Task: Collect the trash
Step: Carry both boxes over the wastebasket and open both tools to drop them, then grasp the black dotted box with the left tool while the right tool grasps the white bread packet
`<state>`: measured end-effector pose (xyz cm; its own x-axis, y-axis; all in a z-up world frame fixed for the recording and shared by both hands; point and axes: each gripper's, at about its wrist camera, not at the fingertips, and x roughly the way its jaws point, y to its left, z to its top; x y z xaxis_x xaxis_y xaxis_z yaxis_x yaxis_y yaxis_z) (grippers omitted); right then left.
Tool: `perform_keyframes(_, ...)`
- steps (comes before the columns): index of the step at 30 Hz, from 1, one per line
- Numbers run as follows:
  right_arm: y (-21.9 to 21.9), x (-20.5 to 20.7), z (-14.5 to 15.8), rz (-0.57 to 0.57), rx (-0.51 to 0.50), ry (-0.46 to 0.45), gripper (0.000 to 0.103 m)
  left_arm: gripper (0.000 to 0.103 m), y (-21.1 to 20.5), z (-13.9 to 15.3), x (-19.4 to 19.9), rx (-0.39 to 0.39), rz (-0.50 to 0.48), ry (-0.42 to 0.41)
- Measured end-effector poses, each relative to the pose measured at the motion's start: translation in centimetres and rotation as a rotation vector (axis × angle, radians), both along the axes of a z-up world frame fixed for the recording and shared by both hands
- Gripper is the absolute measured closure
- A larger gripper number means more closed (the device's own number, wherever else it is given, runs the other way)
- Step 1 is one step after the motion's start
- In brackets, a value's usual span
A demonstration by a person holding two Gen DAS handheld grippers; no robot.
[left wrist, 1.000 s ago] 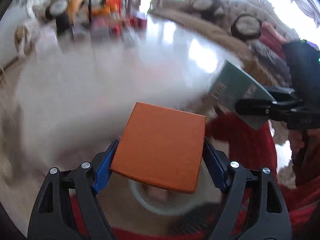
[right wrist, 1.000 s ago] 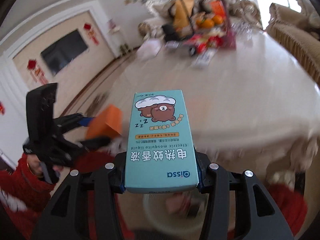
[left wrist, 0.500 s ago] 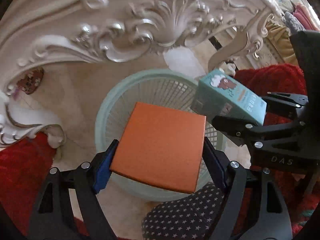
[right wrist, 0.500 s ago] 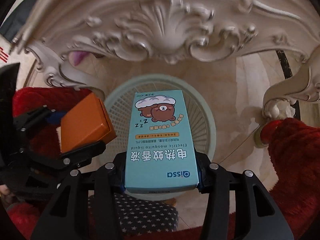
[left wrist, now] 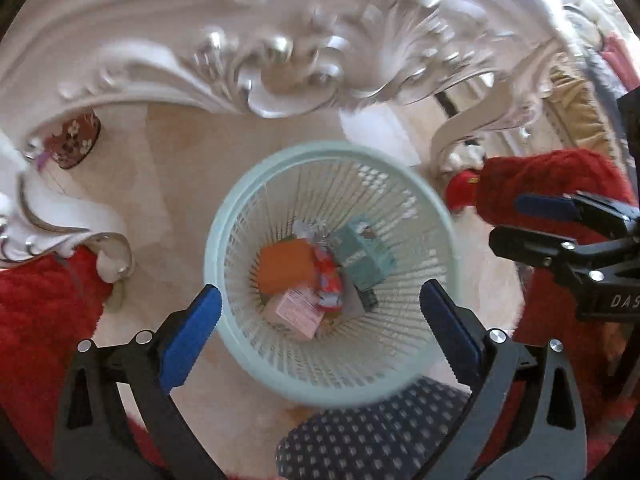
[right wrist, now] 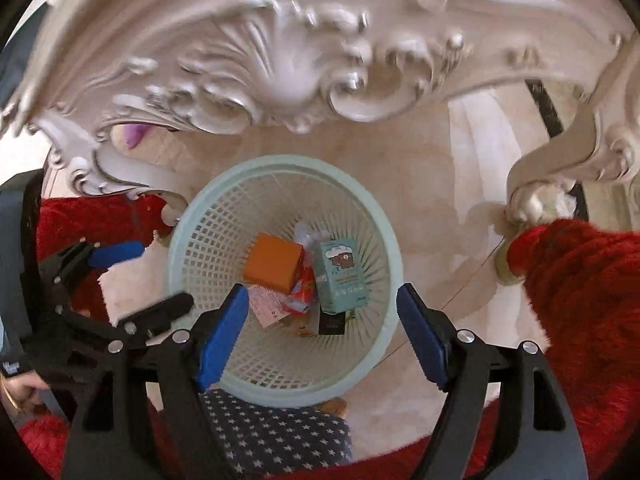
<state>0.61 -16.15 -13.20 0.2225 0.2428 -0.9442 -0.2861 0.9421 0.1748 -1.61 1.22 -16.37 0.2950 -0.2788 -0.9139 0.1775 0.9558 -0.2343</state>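
Note:
A pale green mesh waste basket [left wrist: 224, 236] [right wrist: 384, 224] stands on the floor under the carved table edge. Inside it lie an orange box [left wrist: 284, 268] [right wrist: 274, 266], a teal carton with a bear picture [left wrist: 362, 254] [right wrist: 340, 276], a pink packet [left wrist: 294, 312] [right wrist: 266, 302] and red wrappers. My left gripper [left wrist: 318, 326] hangs above the basket, its jaws opening wide with nothing between them. My right gripper [right wrist: 322, 332] also hovers over the basket, jaws opening and empty. Each gripper shows at the side of the other's view.
An ornate white carved table apron [right wrist: 280, 60] and its curved legs [right wrist: 560, 160] arch over the basket. Red fuzzy fabric [right wrist: 580, 300] [left wrist: 36, 312] flanks both sides. A dark star-patterned slipper [right wrist: 272, 432] sits just below the basket. A brown flowered object [left wrist: 76, 142] lies on the beige floor.
Both grippers have come down from table height to just over the basket. Their jaws have spread, and the orange box and the teal carton have dropped into the basket.

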Motion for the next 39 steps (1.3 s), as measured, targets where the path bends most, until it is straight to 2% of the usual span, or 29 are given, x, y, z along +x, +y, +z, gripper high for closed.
perform_keyframes(3, -0.5, -1.5, 5.1, 0.084, 0.087, -0.073, 0.030, 0.006, 0.6, 6.1, -1.9, -0.023, -0.074, -0.134)
perform_keyframes(6, -1.6, -1.2, 12.4, 0.081, 0.179, -0.253, 0.030, 0.006, 1.4, 13.0, -1.4, 0.015, -0.084, -0.305)
perform_keyframes(9, -2.0, 1.8, 17.2, 0.014, 0.193, -0.434, 0.030, 0.006, 3.0, 18.6, 2.7, 0.053, 0.016, -0.473)
perform_keyframes(12, -1.5, 6.9, 19.2, -0.065, 0.143, -0.541, 0.030, 0.006, 4.6, 22.0, 10.1, 0.106, 0.193, -0.595)
perform_keyframes(15, -0.3, 12.2, 19.1, -0.107, 0.139, -0.548, 0.030, 0.006, 5.9, 22.9, 16.7, 0.070, 0.297, -0.586)
perform_keyframes(16, 0.1, 13.6, 19.0, -0.111, 0.135, -0.541, 0.030, 0.006, 6.0, 23.2, 19.5, 0.052, 0.305, -0.587)
perform_keyframes(19, 2.2, 18.5, 18.3, -0.076, 0.085, -0.527, 0.030, 0.006, 5.4, 23.2, 25.7, 0.069, 0.258, -0.585)
perform_keyframes(22, 4.0, 21.8, 17.6, -0.044, 0.037, -0.507, 0.030, 0.006, 4.8, 21.9, 31.4, 0.136, 0.207, -0.555)
perform_keyframes(25, 5.0, 25.7, 16.9, -0.029, 0.021, -0.479, 0.030, 0.006, 5.3, 20.5, 35.7, 0.119, 0.186, -0.500)
perform_keyframes(30, 6.9, 29.7, 16.5, -0.022, -0.007, -0.466, 0.030, 0.006, 5.1, 19.4, 39.5, 0.124, 0.150, -0.465)
perform_keyframes(33, 8.0, 30.8, 16.2, -0.026, -0.005, -0.452, 0.030, 0.006, 4.7, 19.0, 40.8, 0.087, 0.109, -0.426)
perform_keyframes(39, 8.4, 32.4, 15.3, -0.038, -0.008, -0.423, 0.030, 0.006, 3.8, 18.3, 42.1, 0.158, 0.066, -0.413)
